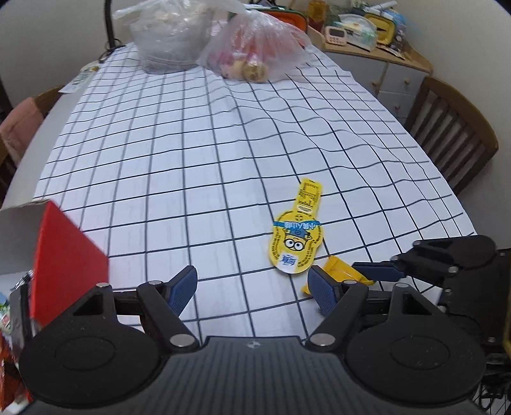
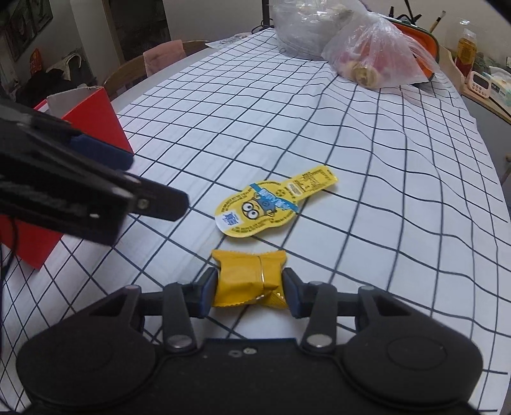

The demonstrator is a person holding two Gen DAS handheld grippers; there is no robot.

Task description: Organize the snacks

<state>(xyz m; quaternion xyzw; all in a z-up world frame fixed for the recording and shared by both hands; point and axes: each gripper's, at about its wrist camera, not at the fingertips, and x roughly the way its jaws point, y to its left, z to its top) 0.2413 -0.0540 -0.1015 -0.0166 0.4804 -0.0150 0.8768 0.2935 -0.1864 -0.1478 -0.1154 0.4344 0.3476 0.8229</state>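
My right gripper (image 2: 248, 292) is shut on a small yellow wrapped snack (image 2: 249, 277), held just above the checked tablecloth (image 2: 287, 127). The snack also shows in the left wrist view (image 1: 343, 274), between the right gripper's blue pads. A flat yellow Minion-print snack pack (image 2: 271, 204) lies on the cloth just beyond it, and shows in the left wrist view (image 1: 297, 236). My left gripper (image 1: 252, 287) is open and empty, low over the cloth; it appears at the left of the right wrist view (image 2: 95, 191). A red box (image 1: 67, 255) stands at the left, also in the right wrist view (image 2: 92, 118).
Two clear plastic bags (image 1: 255, 51) of food sit at the table's far end. A wooden chair (image 1: 453, 134) stands on the right and another chair with a pink cloth (image 2: 163, 54) on the left. A cluttered sideboard (image 1: 367, 28) is behind.
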